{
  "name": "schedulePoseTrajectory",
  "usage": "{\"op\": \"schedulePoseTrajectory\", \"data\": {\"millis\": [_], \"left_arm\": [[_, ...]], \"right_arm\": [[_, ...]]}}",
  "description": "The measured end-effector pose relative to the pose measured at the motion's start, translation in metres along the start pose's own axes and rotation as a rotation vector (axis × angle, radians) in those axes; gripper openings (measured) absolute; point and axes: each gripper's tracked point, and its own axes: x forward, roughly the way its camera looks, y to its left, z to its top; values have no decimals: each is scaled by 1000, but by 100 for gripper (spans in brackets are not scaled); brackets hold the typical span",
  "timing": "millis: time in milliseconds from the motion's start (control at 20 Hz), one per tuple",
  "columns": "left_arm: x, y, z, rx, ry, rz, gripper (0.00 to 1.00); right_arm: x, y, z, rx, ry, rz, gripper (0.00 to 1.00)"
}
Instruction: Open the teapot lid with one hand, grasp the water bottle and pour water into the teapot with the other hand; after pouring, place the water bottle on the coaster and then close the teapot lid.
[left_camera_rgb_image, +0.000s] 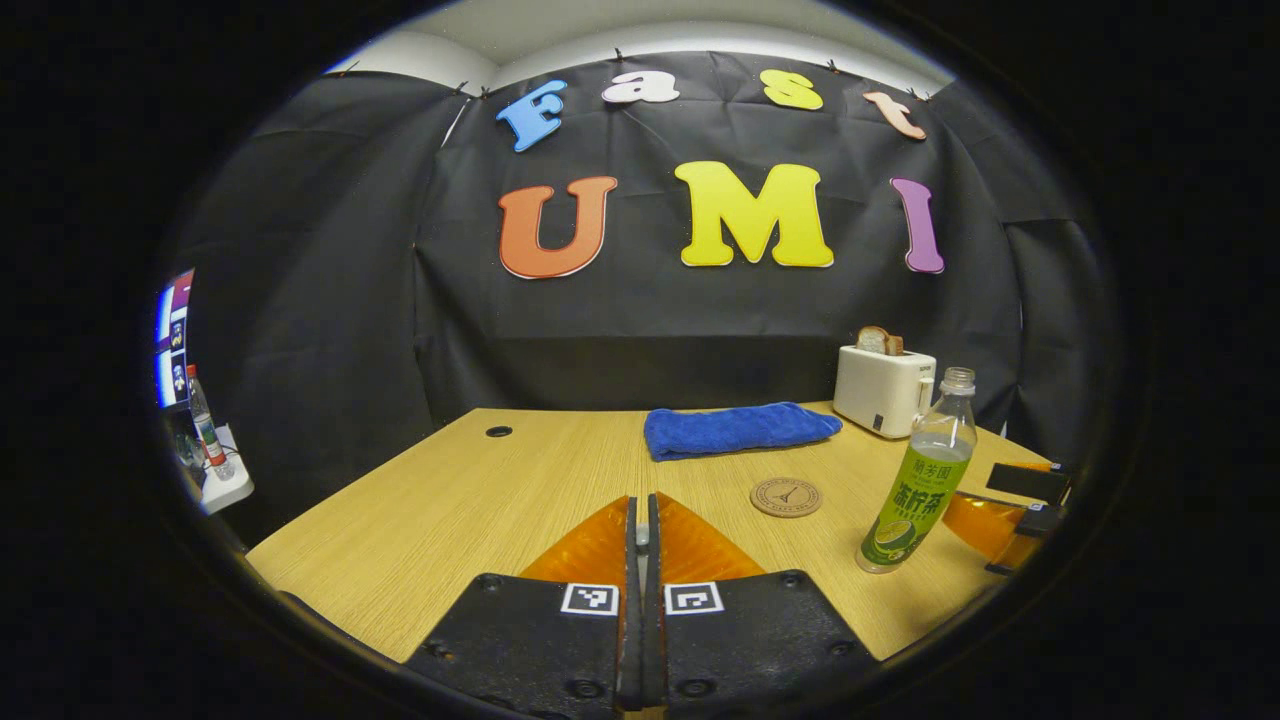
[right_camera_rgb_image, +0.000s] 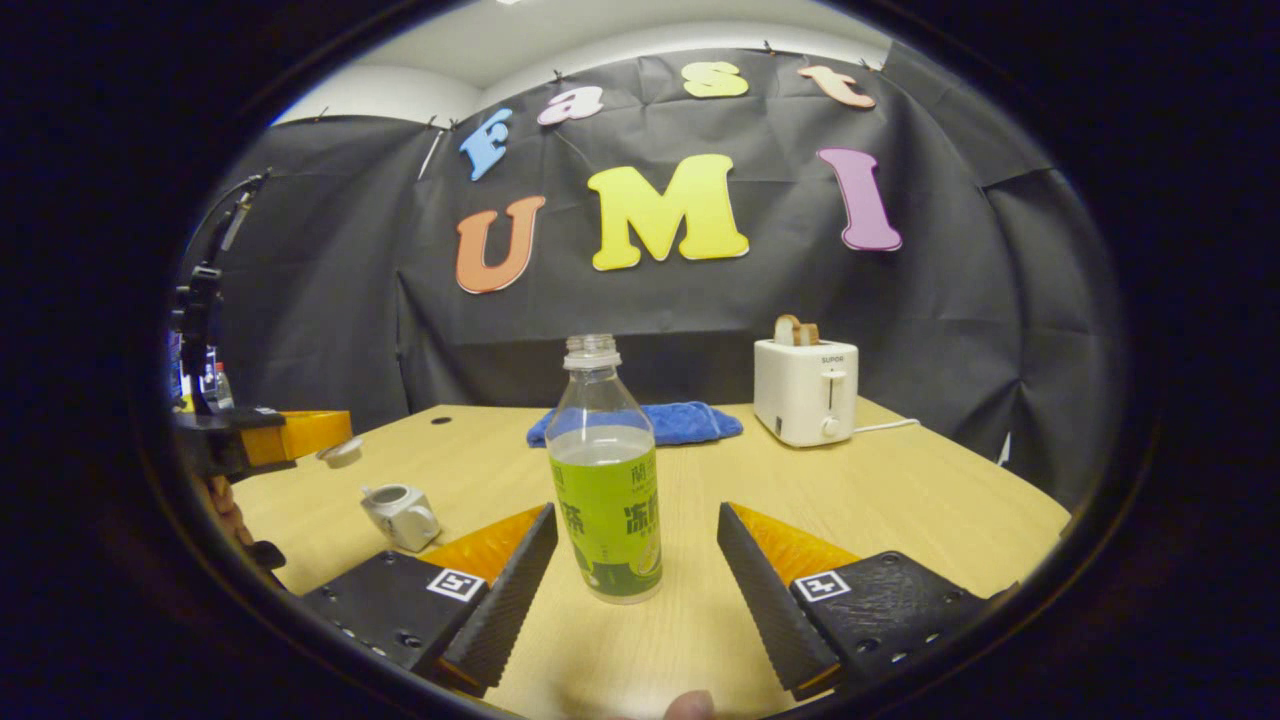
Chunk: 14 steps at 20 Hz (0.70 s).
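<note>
Right gripper view: my right gripper has its fingers spread wide, one on each side of the water bottle, neither touching it.
Water bottle: upright on the wooden surface, uncapped, partly filled; in the left gripper view it stands on the near side of the toaster.
Left gripper: in its own view my left gripper has its fingers clenched together with nothing between them.
Teapot: small and white, on the surface left of the water bottle, its lid on.
Lid-like disc: a small white round piece lies beyond the teapot; I cannot tell what it is.
Coaster: round, brown, flat on the surface, just left of the water bottle.
Blue towel: folded, behind the coaster.
Toaster: white, with bread in its slot, beyond the water bottle to the right.
</note>
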Motion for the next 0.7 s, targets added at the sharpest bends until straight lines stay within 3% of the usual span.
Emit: {"op": "schedulePoseTrajectory", "data": {"millis": [250, 500, 600, 700], "left_arm": [[-13, 12, 4, -10, -19, 7, 3], [-22, 23, -1, -41, -23, 10, 3], [-24, 25, -2, -42, -19, 7, 3], [-25, 27, -5, -46, -17, 2, 3]], "right_arm": [[26, 16, -8, -17, 27, 7, 93], [44, 21, -11, -21, 40, -29, 95], [47, 22, -10, -14, 38, -45, 89], [46, 25, -5, -18, 32, -46, 76]]}}
